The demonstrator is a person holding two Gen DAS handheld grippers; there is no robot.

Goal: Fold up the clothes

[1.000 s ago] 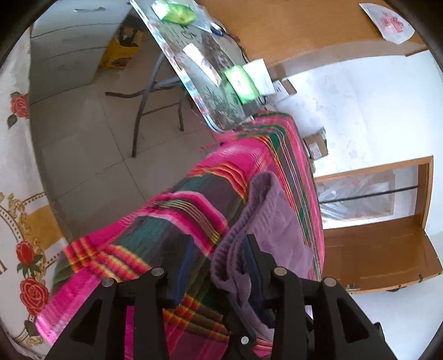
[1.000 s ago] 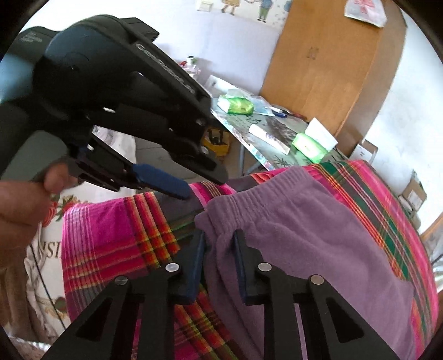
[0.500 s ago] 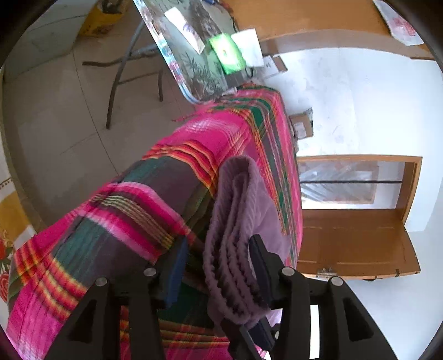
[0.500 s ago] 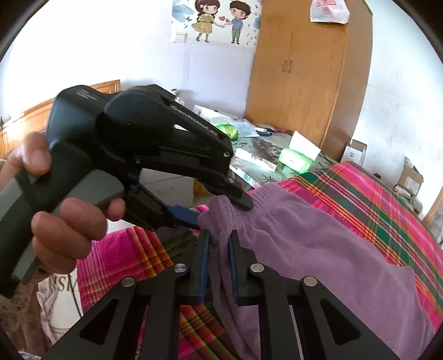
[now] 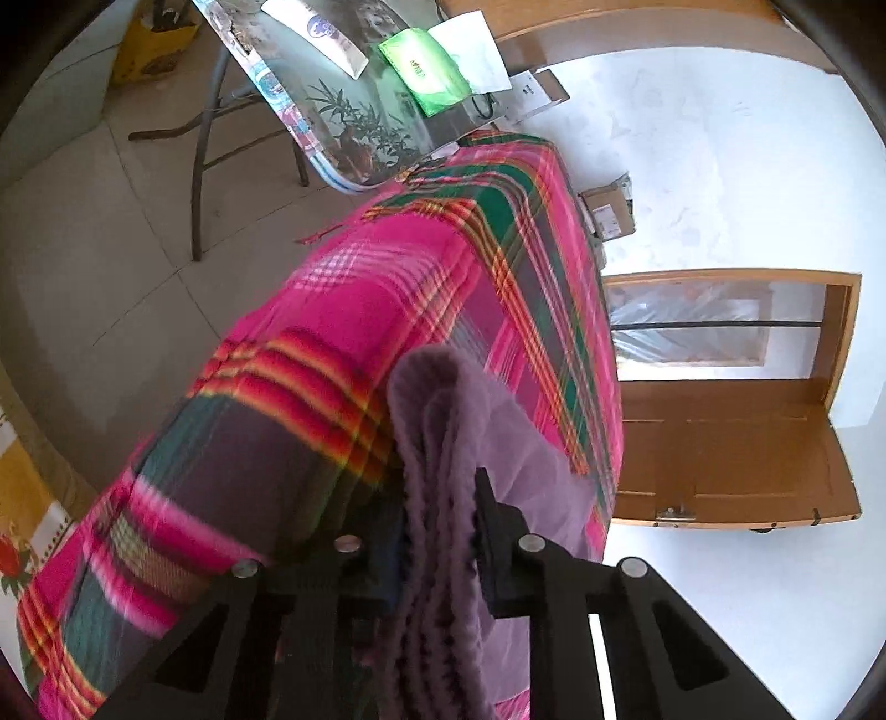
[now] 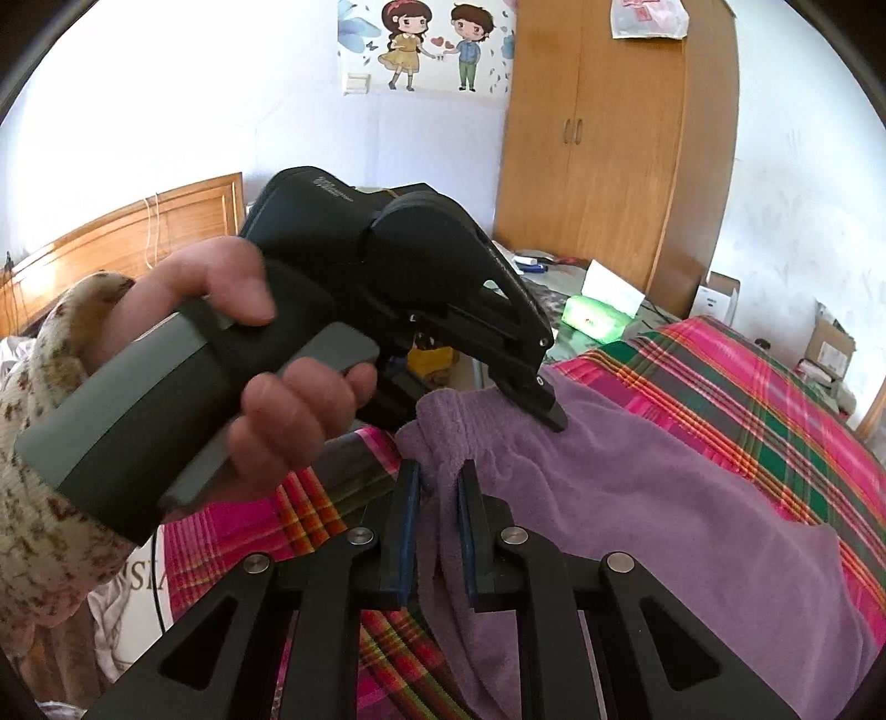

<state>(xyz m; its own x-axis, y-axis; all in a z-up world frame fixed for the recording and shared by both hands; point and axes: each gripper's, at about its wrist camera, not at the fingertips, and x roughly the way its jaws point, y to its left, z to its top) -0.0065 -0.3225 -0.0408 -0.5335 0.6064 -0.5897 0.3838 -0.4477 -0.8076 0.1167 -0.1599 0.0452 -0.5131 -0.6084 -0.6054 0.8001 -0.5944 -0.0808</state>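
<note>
The left gripper [image 5: 437, 531] has slid along the purple garment's [image 6: 637, 498] waistband, fingers now closing on it. The right gripper [image 6: 437, 531] stays clamped on the same waistband, so both ends are nearly secured for folding.

Home bedroom. Wooden headboard [image 6: 127, 221] against the white wall at left, bed covered with a pink plaid blanket [image 6: 747, 399]. Tall wooden wardrobe [image 6: 609, 155] with two doors stands in the corner; cartoon couple sticker [image 6: 429, 44] on the wall beside it. Folding table [image 5: 354, 111] with a printed plant cover stands next to the bed, holding a green packet [image 5: 423, 69] and papers. Cardboard boxes [image 6: 828, 349] sit on the floor by the wall. Tiled floor [image 5: 111, 221], wooden door [image 5: 731, 443] with a glass pane. Lived-in, cluttered domestic room, daylight.
</note>
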